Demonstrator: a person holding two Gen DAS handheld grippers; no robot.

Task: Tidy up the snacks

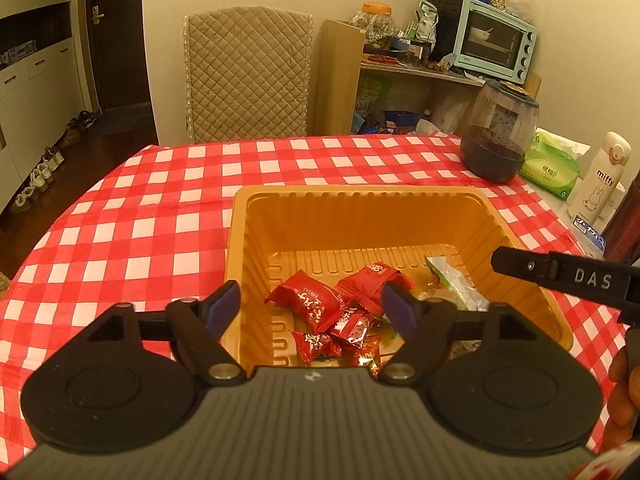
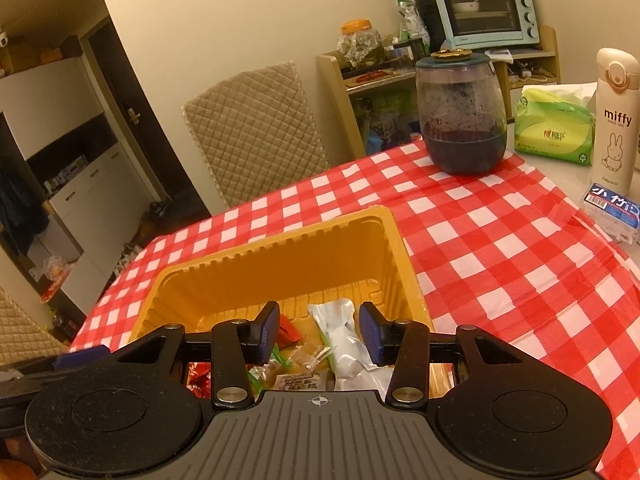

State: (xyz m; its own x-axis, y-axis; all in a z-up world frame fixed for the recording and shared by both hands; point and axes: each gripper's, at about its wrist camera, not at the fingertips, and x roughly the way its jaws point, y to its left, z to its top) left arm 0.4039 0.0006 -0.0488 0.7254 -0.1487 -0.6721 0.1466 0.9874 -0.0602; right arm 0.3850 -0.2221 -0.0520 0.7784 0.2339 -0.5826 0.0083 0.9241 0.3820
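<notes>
Left gripper (image 1: 310, 308) spread wide, holding nothing, low centre of frame above red snack packets (image 1: 320, 306) in the orange tray (image 1: 360, 200). Right gripper (image 2: 319, 332) also wide and empty, over a white packet (image 2: 344, 340) in the same tray (image 2: 280, 240). Tray sits mid-frame on checked tablecloth (image 2: 500, 248); dark jar (image 2: 460, 120) and white bottle (image 2: 614, 120) upper right
</notes>
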